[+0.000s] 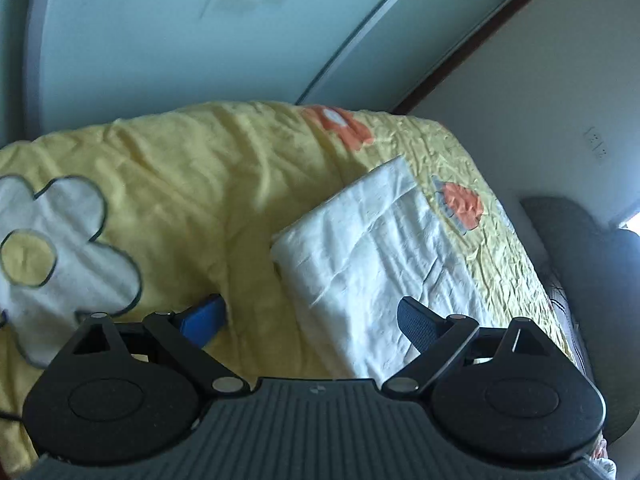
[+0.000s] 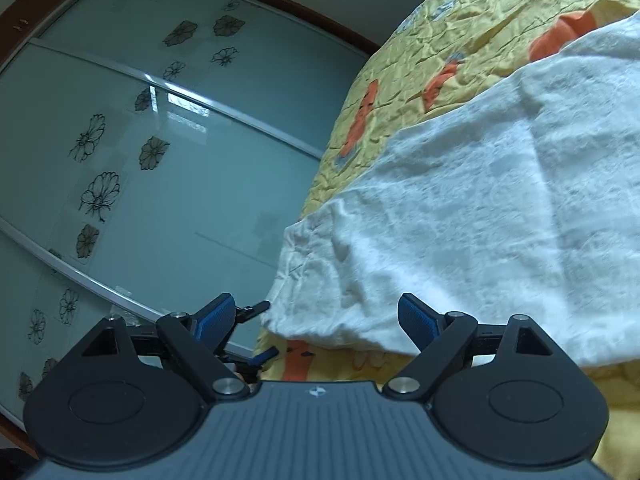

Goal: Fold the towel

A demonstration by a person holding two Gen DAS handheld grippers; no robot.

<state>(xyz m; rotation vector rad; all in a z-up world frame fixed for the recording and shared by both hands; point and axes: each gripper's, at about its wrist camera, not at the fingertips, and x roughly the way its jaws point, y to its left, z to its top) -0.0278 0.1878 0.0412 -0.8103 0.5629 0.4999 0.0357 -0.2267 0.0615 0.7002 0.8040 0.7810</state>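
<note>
A white towel (image 1: 360,248), folded into a thick rectangle, lies on a yellow quilt (image 1: 180,180) on the bed. My left gripper (image 1: 310,320) hovers open over the towel's near corner. Its right finger (image 1: 416,322) sits above the cloth and its left finger (image 1: 204,318) above bare quilt. In the right wrist view the same towel (image 2: 480,220) fills the right side, its edge drooping over the quilt (image 2: 460,40). My right gripper (image 2: 318,318) is open at that edge, with nothing pressed between the pads. Two small dark tips (image 2: 258,307) show just beyond its left finger.
Frosted sliding doors (image 2: 160,160) with flower prints stand close beyond the bed's side. A large white flower patch (image 1: 60,248) is sewn on the quilt at left. A grey cushion (image 1: 580,248) lies past the bed's far edge, under a wall socket (image 1: 595,146).
</note>
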